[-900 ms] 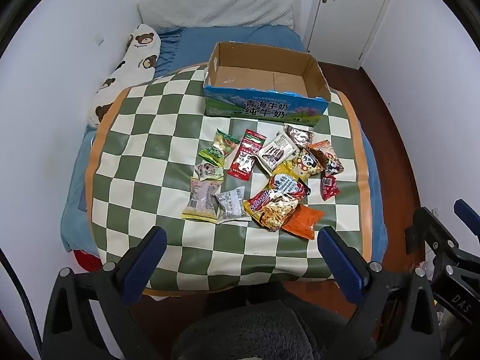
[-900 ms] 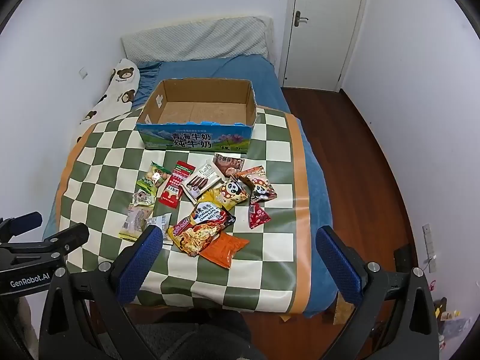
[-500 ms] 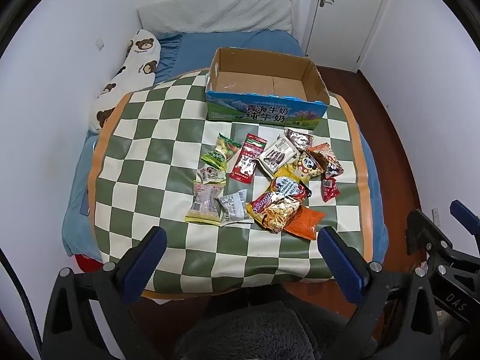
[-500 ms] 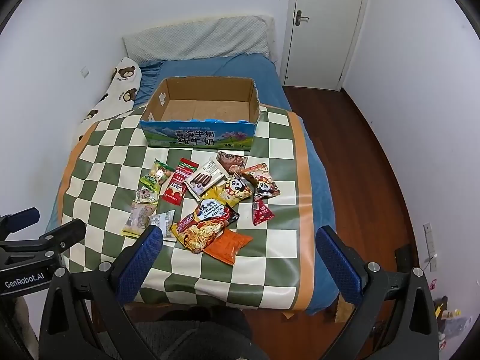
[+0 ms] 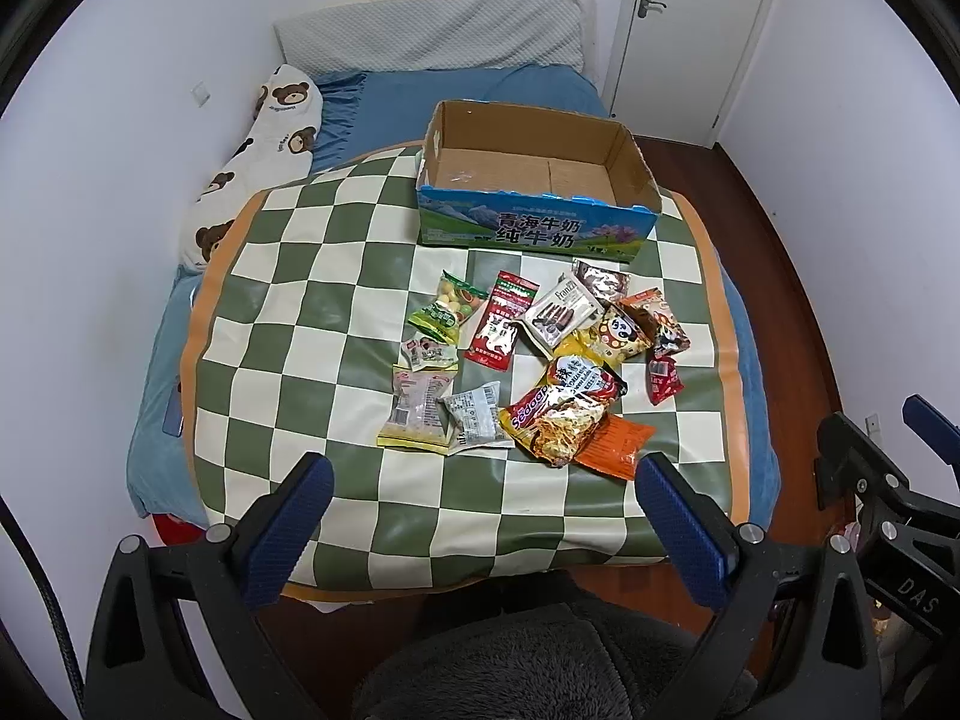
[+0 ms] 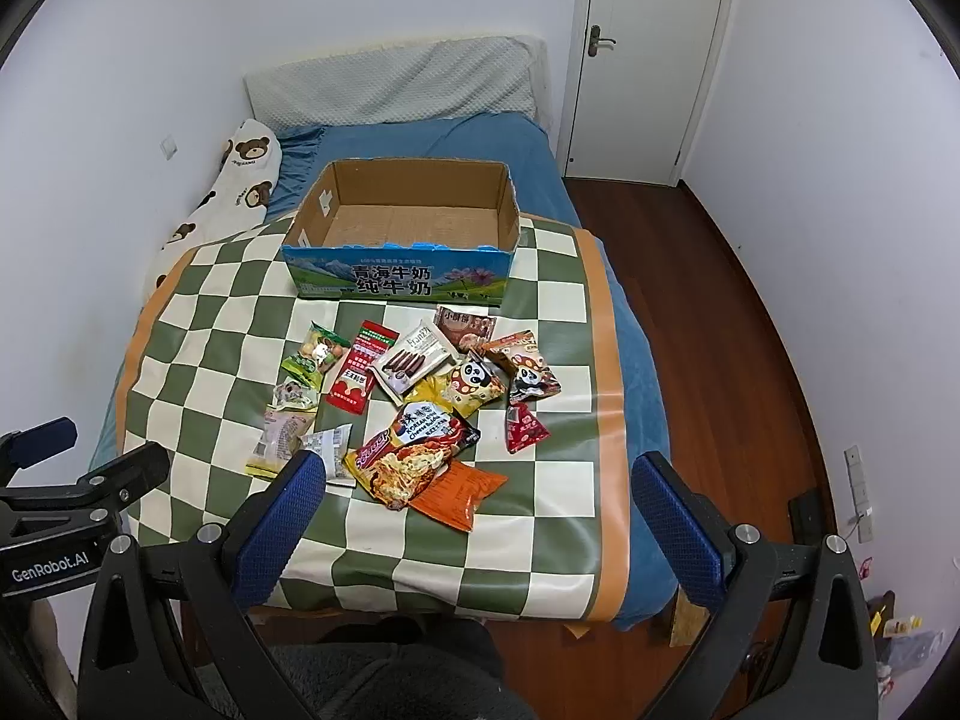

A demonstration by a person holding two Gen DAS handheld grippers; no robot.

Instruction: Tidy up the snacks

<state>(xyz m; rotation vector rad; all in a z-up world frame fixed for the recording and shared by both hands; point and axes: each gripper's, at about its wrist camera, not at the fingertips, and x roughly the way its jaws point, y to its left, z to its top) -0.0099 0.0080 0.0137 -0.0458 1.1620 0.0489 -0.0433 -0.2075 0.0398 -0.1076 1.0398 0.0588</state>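
Several snack packets lie in a loose heap on the green-and-white checkered mat (image 5: 288,324) (image 6: 540,516). Among them are a noodle packet (image 5: 561,411) (image 6: 414,450), an orange packet (image 5: 615,444) (image 6: 459,492), a red sachet (image 5: 501,321) (image 6: 360,366) and a green candy bag (image 5: 447,306) (image 6: 315,354). Behind them stands a cardboard milk box (image 5: 534,234) (image 6: 399,282), its inside bare. My left gripper (image 5: 483,495) hangs open high above the mat's near edge. My right gripper (image 6: 477,486) is open too, equally high, with nothing between its fingers.
The mat covers a blue bed (image 6: 432,138) with a grey headboard cushion (image 5: 432,36) and a bear-print pillow (image 5: 264,150) along the left wall. A white door (image 6: 648,60) and wooden floor (image 6: 720,330) lie to the right. A dark fuzzy seat (image 5: 540,660) is below.
Both views have tilted up and drawn back slightly: the box and snacks sit lower in the pictures and more of the headboard shows. Nothing on the mat has moved.
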